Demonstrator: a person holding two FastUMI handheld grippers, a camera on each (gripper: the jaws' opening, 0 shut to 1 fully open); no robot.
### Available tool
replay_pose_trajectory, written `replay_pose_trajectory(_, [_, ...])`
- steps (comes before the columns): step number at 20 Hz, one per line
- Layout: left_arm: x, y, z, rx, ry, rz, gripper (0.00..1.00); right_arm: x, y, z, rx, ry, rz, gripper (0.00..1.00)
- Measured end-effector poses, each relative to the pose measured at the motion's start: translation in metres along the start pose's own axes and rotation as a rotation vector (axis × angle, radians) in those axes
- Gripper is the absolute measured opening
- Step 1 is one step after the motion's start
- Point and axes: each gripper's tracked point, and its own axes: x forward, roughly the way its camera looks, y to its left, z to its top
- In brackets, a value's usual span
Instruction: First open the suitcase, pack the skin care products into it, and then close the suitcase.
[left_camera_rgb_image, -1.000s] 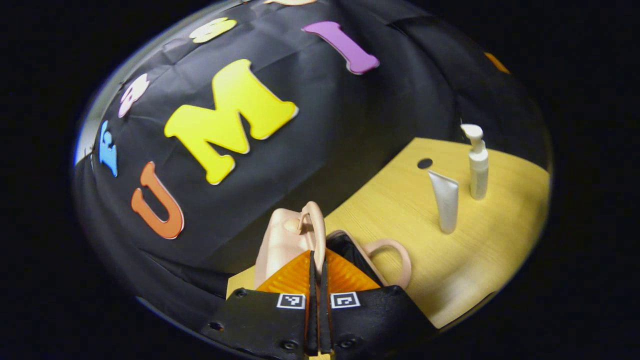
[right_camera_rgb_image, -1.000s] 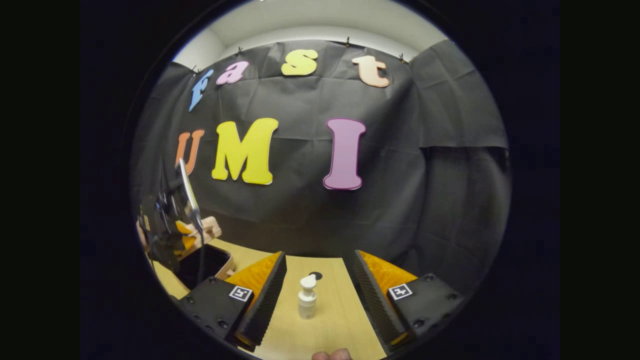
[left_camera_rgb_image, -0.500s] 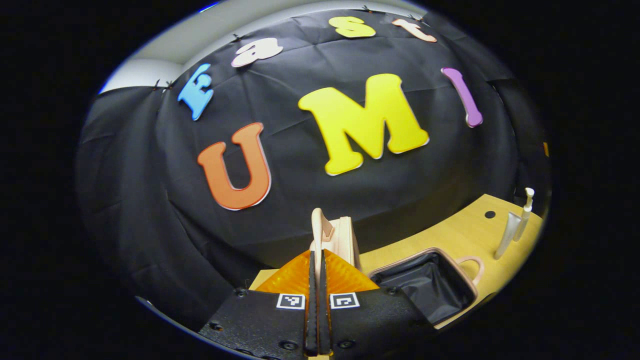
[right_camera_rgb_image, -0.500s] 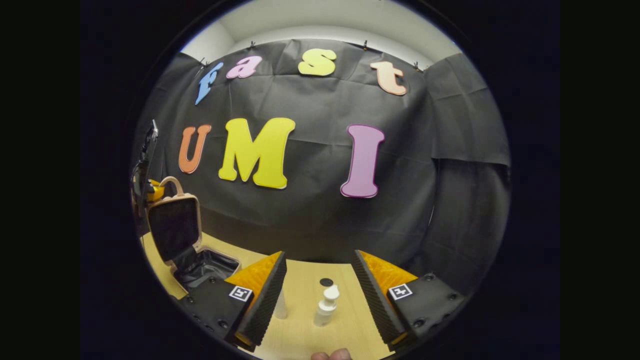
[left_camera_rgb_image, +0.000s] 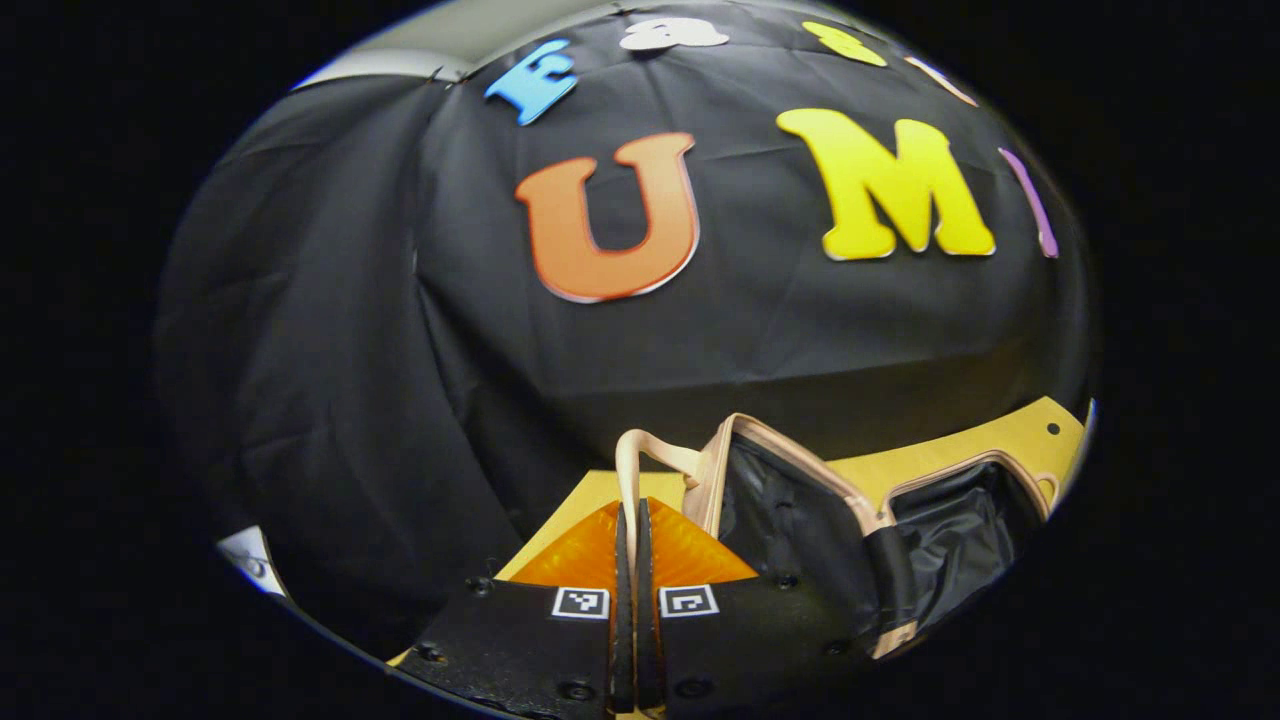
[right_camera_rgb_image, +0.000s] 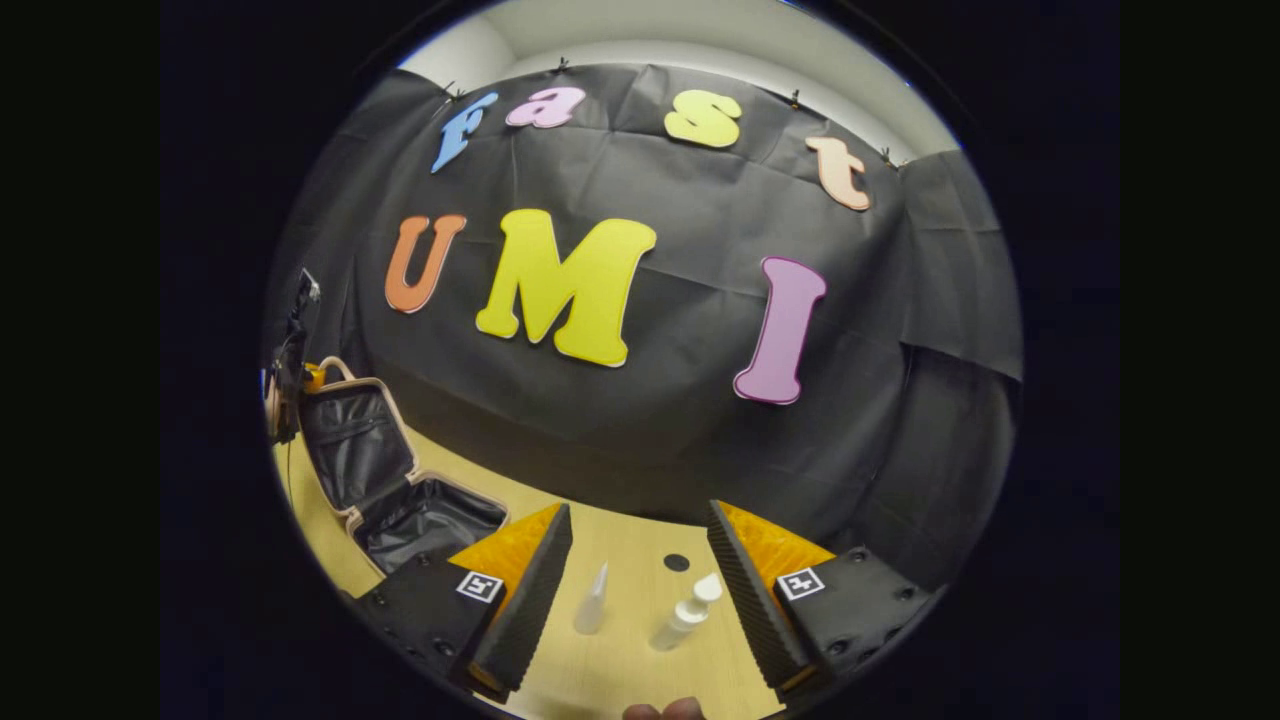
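Left gripper (left_camera_rgb_image: 630, 530) pinches the lid's handle (left_camera_rgb_image: 640, 455) and has swung the suitcase (right_camera_rgb_image: 385, 480) lid back — low left, it now gapes open. Right gripper (right_camera_rgb_image: 630, 560) waits wide over the tube (right_camera_rgb_image: 592, 600) and pump bottle (right_camera_rgb_image: 685, 615) — packing comes next.

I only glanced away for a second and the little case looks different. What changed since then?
The left hand-held gripper, shut on the lid's handle, swung the suitcase lid up and back until it lies wide open behind the base. The right hand-held gripper stayed open and empty; the tube and pump bottle remain standing on the table.
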Motion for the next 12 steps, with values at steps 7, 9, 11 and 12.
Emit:
replay_pose_trajectory(7, [0.051,0.005,-0.085,-0.221,0.254,-0.072,0.05,0.007,0.035,-0.003,-0.049,0.039,0.056,0.81])
replay_pose_trajectory(9, [0.056,0.005,-0.088,-0.247,0.246,-0.087,0.05,0.008,0.041,-0.002,-0.05,0.042,0.071,0.81])
replay_pose_trajectory(11, [0.054,0.004,-0.089,-0.27,0.243,-0.095,0.05,0.008,0.043,-0.003,-0.053,0.044,0.078,0.81])
replay_pose_trajectory(12, [0.054,0.004,-0.09,-0.273,0.242,-0.096,0.05,0.007,0.043,-0.004,-0.045,0.046,0.08,0.81])
